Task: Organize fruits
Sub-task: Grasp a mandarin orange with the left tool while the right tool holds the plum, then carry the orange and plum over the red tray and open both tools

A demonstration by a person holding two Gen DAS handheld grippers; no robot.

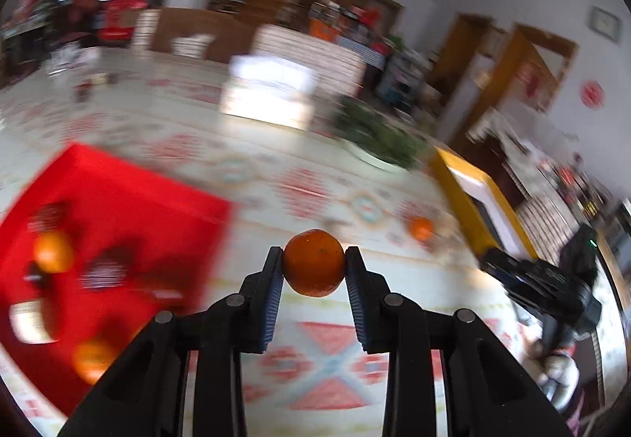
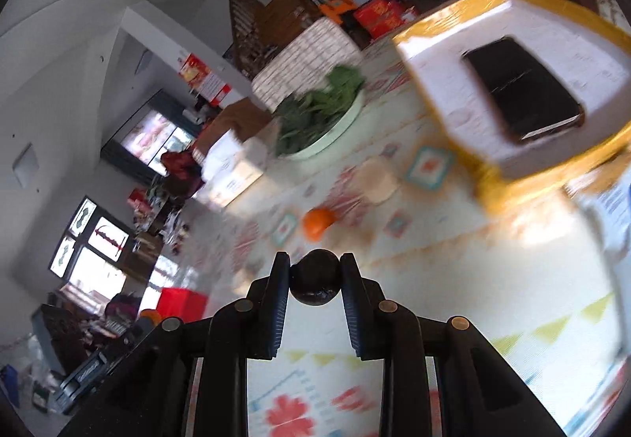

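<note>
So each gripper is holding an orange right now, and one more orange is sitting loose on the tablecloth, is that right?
Not quite. Only the left gripper holds an orange. The right wrist view shows the right gripper shut on a dark round fruit. The loose orange on the tablecloth is right.
</note>
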